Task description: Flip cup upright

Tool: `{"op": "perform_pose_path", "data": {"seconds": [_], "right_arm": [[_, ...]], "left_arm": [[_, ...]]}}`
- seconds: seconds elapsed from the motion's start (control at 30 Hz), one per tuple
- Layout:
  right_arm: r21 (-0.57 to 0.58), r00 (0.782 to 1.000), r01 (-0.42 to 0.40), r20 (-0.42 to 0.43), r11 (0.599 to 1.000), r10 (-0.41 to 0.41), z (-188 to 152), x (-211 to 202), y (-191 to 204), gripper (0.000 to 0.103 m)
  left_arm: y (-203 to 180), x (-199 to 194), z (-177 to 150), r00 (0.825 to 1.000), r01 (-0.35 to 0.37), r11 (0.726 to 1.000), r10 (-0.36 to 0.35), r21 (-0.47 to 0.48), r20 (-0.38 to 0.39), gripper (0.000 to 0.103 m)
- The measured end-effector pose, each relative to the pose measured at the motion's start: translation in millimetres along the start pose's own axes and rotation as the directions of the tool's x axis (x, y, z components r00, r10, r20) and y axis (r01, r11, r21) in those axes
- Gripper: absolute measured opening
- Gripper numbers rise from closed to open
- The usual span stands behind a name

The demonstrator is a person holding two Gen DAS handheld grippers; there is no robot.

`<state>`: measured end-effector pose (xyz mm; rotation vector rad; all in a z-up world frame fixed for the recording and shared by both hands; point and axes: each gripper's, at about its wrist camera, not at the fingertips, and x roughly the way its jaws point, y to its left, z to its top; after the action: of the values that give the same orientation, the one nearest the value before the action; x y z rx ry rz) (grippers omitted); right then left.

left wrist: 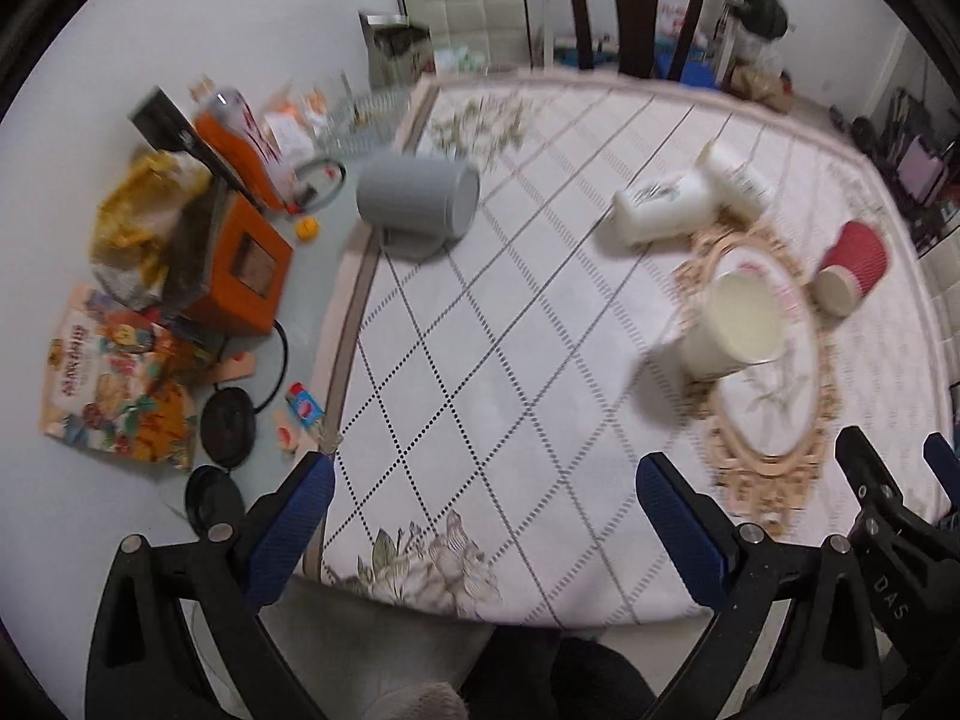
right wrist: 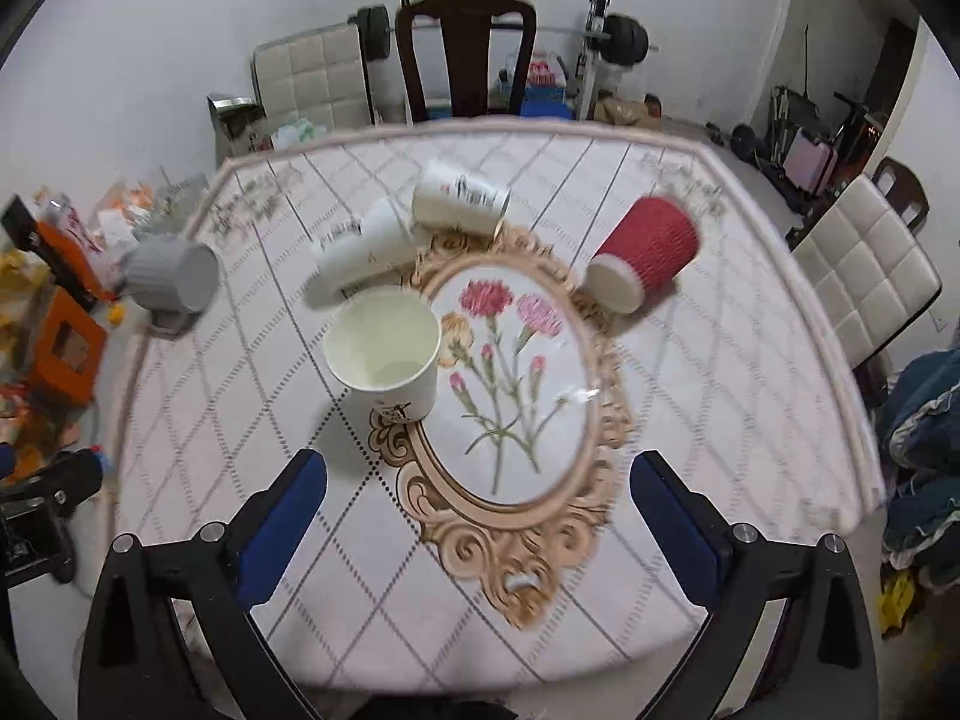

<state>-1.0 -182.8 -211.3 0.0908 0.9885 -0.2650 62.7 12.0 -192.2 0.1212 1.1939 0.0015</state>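
Note:
Several cups are on a patterned table. A white paper cup [right wrist: 384, 354] stands upright near the middle; it also shows in the left wrist view [left wrist: 729, 324]. Two white cups lie on their sides behind it [right wrist: 366, 252] [right wrist: 459, 198]. A red ribbed cup [right wrist: 645, 255] lies on its side at the right, also in the left wrist view [left wrist: 849, 267]. A grey mug [left wrist: 417, 198] lies on its side at the table's left edge, also in the right wrist view [right wrist: 174, 276]. My left gripper [left wrist: 486, 516] and right gripper [right wrist: 477, 510] are open and empty above the near edge.
The table [right wrist: 720, 390] has an oval flower motif [right wrist: 510, 372] in its middle. A dark chair [right wrist: 465, 54] stands at the far side, a white padded chair [right wrist: 864, 282] at the right. Boxes and bags [left wrist: 180, 252] clutter the floor at the left.

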Motion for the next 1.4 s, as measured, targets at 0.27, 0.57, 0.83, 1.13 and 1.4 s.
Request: {"op": "perform_pose_path", "data": {"seconds": [0.27,0.57,0.83,1.13,1.4], "right_arm": [[-0.044,0.999,0.005,0.052,0.999,-0.002,9.8,-114.4,-21.5,0.103],[-0.059,0.994,-0.011,0.112,0.998,0.018,4.2,-208.6,-33.9,0.103],[-0.085,0.989,-0.024,0.145,0.996,0.036,-2.7,-253.8,-30.9,0.103],[-0.079,0.985,-0.025,0.167,0.997,0.038,-3.4,-270.5,-30.3,0.103],[-0.078,0.985,-0.024,0.168,0.997,0.037,-5.3,-273.4,-28.8,0.103]], "left_arm": [[-5.2,-93.2,-24.3,0.993,0.055,0.998,-0.053,-0.019,0.107,0.103],[0.1,-166.8,-48.0,0.979,0.081,0.996,-0.076,-0.022,0.191,0.103],[7.0,-202.9,-60.3,0.965,0.086,0.996,-0.075,-0.032,0.250,0.103],[12.9,-220.2,-67.2,0.959,0.063,0.997,-0.050,-0.039,0.279,0.103],[15.8,-223.2,-70.4,0.958,0.071,0.997,-0.057,-0.037,0.280,0.103]]}}
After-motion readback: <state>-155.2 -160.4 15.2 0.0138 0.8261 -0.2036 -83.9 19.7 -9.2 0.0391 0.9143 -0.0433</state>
